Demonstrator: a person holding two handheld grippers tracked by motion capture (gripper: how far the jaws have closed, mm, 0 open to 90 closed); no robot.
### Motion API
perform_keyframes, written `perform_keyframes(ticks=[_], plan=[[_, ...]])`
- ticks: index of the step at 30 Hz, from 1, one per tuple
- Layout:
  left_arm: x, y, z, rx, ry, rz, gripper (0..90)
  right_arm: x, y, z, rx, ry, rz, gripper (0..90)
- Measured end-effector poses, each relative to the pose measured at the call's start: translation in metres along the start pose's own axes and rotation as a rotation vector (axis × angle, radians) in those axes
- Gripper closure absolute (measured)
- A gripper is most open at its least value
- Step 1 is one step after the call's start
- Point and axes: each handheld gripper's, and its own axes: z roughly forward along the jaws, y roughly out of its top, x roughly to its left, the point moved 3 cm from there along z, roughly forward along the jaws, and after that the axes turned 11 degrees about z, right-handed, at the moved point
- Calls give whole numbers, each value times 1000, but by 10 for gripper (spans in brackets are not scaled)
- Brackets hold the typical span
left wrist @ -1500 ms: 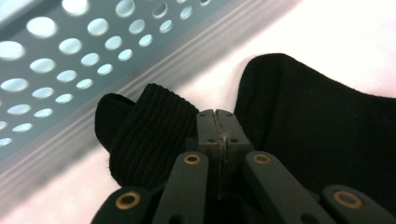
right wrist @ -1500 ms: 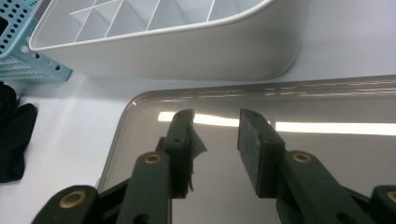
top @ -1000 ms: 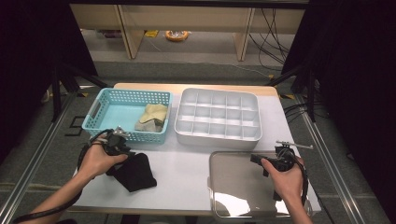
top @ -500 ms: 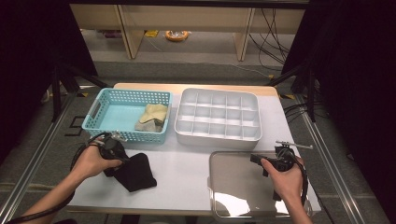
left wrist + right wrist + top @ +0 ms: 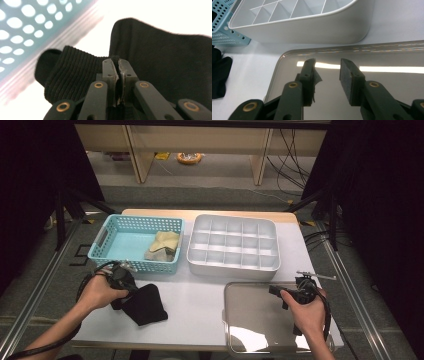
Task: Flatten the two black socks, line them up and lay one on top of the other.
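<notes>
A black sock lies on the white table in front of a teal basket. My left gripper sits at the sock's left end. In the left gripper view its jaws have just been closing and now pinch the sock close to its ribbed cuff. A beige sock lies inside the basket. My right gripper hovers over a clear lid. In the right gripper view it stands open with nothing between the pads.
A white divided tray sits behind the lid, right of the basket, and its compartments look bare. The lid reaches the table's front right edge. Metal rails run along both sides of the table.
The left gripper's jaws have come together on the black sock, and the left hand shifted slightly. The right hand and gripper have not moved.
</notes>
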Motion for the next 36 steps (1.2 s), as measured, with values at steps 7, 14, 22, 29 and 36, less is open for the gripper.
perform_keyframes(ticks=[7,14,22,29,36], plan=[[-14,26,-31,-110,20,44,844,6,1,-2,-6,7,0,654],[-46,61,-35,-195,-54,116,845,13,2,-3,2,29,-23,654],[-69,92,-19,-223,-109,191,844,23,2,-1,12,36,-21,654],[-92,108,8,-224,-156,249,843,34,2,3,25,54,-47,654],[-103,125,27,-236,-146,269,842,47,1,12,44,72,-105,654]])
